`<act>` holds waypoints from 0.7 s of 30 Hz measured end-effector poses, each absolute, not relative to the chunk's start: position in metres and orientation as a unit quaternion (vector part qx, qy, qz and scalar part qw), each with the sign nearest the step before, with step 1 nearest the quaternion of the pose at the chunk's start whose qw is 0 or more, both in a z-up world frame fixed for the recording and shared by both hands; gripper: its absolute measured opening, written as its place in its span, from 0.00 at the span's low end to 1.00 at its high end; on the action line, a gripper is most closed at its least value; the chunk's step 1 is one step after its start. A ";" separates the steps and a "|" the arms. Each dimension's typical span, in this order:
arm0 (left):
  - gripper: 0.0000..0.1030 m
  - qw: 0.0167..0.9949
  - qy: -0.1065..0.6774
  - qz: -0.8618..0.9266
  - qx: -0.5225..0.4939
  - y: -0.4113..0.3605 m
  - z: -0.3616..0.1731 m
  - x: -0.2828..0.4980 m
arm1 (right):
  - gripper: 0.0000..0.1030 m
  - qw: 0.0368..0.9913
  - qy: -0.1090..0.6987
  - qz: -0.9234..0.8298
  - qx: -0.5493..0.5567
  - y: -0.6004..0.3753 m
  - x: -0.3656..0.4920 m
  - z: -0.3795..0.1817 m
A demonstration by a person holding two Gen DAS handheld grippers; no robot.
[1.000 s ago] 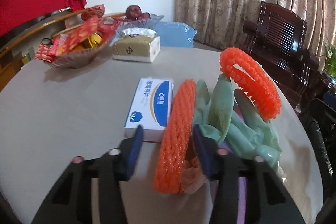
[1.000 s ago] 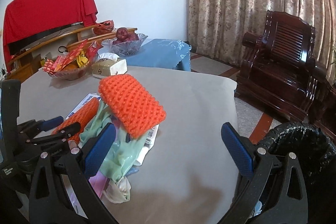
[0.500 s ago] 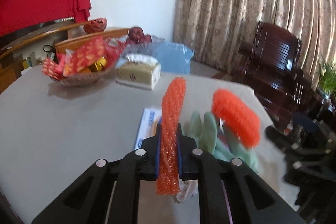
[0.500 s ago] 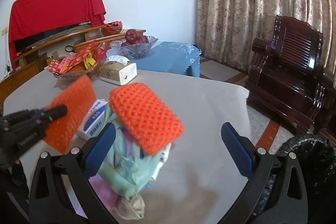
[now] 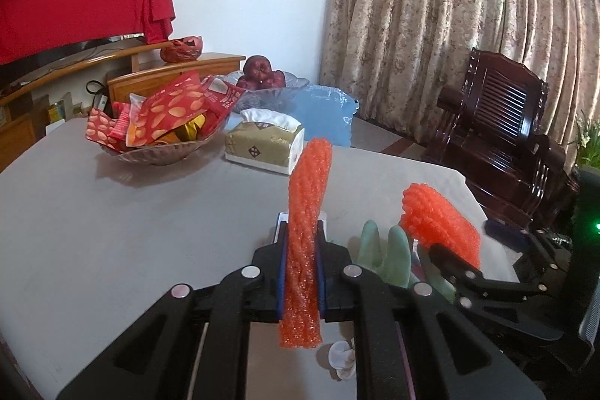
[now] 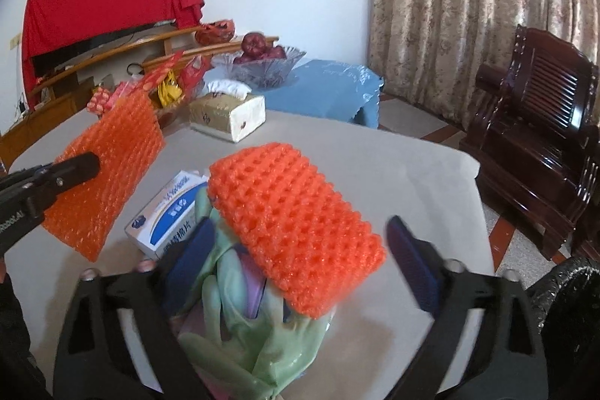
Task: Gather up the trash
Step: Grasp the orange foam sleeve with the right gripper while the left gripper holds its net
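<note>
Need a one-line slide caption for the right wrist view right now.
Right claw, jaws closing but not yet gripping, straddles the second orange foam net atop green gloves.

Two orange foam nets (image 6: pixel 296 231) are seen as rough, open mesh. Beneath one, pale green rubber gloves (image 6: pixel 270 336) look smooth and slightly glossy. The tabletop (image 5: pixel 131 231) is matt grey. Behind it, a dark wooden armchair (image 5: pixel 502 130) is polished to a shine.
</note>
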State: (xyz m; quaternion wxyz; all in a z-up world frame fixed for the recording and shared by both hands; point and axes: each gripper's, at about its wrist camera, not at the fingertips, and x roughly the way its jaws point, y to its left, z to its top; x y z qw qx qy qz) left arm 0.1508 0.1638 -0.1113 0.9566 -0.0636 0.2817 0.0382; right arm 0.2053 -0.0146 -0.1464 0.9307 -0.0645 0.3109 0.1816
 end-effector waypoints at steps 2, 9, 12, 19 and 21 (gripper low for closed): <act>0.12 0.956 0.282 0.037 -0.064 0.163 -0.112 0.151 | 0.69 0.928 0.317 0.185 -0.063 -0.014 0.208 -0.149; 0.12 0.956 0.286 0.032 -0.062 0.155 -0.113 0.149 | 0.21 0.919 0.325 0.215 -0.057 -0.020 0.204 -0.148; 0.12 0.957 0.281 0.030 -0.057 0.150 -0.108 0.147 | 0.19 0.925 0.309 0.216 -0.055 -0.024 0.198 -0.135; 0.12 0.962 0.265 0.019 -0.055 0.137 -0.089 0.142 | 0.18 0.936 0.279 0.211 -0.029 -0.043 0.181 -0.100; 0.12 0.964 0.261 0.014 -0.053 0.132 -0.083 0.141 | 0.18 0.939 0.270 0.210 -0.025 -0.050 0.173 -0.090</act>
